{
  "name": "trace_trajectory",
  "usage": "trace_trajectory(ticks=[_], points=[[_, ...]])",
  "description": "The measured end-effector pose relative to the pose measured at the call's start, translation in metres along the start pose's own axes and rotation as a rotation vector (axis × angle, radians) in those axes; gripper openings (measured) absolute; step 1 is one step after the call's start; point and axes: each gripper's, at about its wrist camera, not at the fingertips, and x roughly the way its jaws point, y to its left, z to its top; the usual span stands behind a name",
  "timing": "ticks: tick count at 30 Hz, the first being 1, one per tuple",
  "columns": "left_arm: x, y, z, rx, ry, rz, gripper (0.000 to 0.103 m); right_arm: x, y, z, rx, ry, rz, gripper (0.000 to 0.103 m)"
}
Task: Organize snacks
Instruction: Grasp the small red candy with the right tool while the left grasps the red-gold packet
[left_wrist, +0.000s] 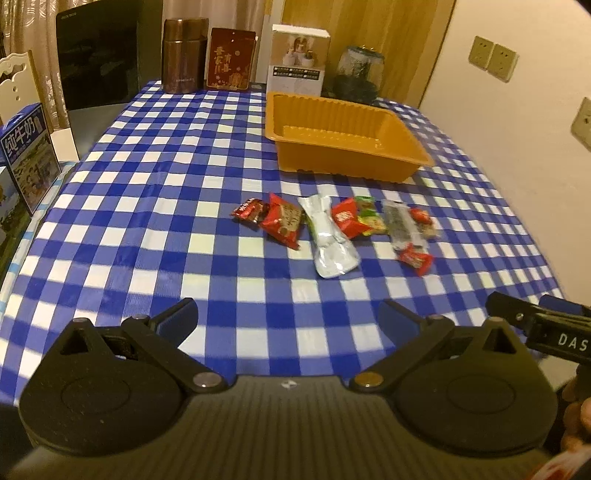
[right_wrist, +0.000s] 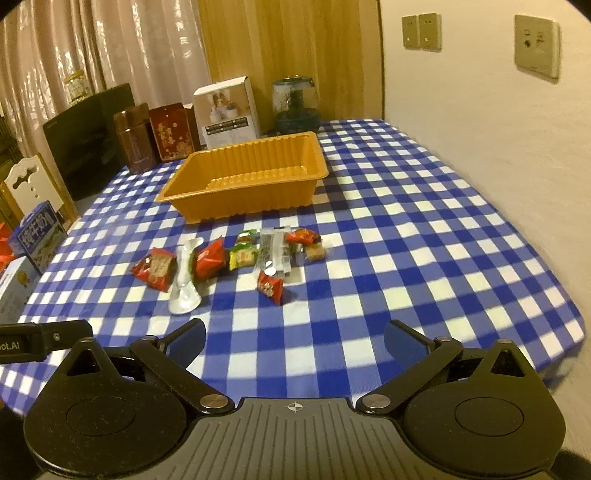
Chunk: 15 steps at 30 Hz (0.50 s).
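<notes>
The snacks (left_wrist: 332, 229) lie in a loose row on the counter (left_wrist: 166, 192), which wears a blue-and-white checked cloth. From the left wrist view the row runs from a small dark-red candy (left_wrist: 250, 211) through a red packet (left_wrist: 282, 220), a long silver pouch (left_wrist: 328, 236), another red packet (left_wrist: 346, 217), a green-and-yellow one (left_wrist: 369, 218) and a clear wrapper with a dark bar (left_wrist: 402, 225), to a small red candy (left_wrist: 415, 257) nearest the camera. Several touch or overlap their neighbours.

Just beyond them stands an orange tray (left_wrist: 402, 162), ribbed along its walls. As far as both views show, nothing is inside it. Judging by that, the sorting has not begun: every snack is on the cloth and all of them are left to move, presumably into the tray.

The left tongs (left_wrist: 286, 317) hover near the counter edge, spread wide and grasping nothing. The right tongs (right_wrist: 294, 339) are likewise spread and bare, well short of the row.

Along the far edge stand a brown flask (left_wrist: 181, 55), a red box (left_wrist: 231, 59), a white carton (left_wrist: 298, 55) and a glass jar (left_wrist: 360, 74). A milk carton (left_wrist: 27, 155) sits off to the left.
</notes>
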Motion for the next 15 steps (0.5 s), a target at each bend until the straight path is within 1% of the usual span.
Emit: trace_trajectory(ticks=[5, 6, 7, 10, 12, 13, 15], points=[[0.034, 0.008, 0.014, 0.005, 0.013, 0.005, 0.102, 0.039, -0.003, 0.006, -0.019, 0.009, 0.01, 0.101], [0.041, 0.009, 0.017, 0.01, 0.014, 0.005, 0.101, 0.047, -0.003, 0.007, -0.024, 0.012, 0.014, 0.096], [0.047, 0.01, 0.02, 0.018, 0.014, 0.004, 0.099, 0.054, -0.003, 0.008, -0.026, 0.016, 0.02, 0.093], [0.063, 0.012, 0.027, 0.033, 0.019, 0.002, 0.098, 0.077, -0.001, 0.01, -0.039, 0.037, 0.034, 0.088], [0.073, 0.013, 0.033, 0.05, 0.018, -0.002, 0.097, 0.091, 0.001, 0.012, -0.056, 0.044, 0.038, 0.079], [0.077, 0.013, 0.035, 0.062, 0.017, -0.004, 0.096, 0.098, 0.002, 0.013, -0.062, 0.049, 0.042, 0.077], [0.086, 0.012, 0.039, 0.094, 0.012, -0.008, 0.095, 0.109, 0.003, 0.015, -0.075, 0.056, 0.046, 0.07]])
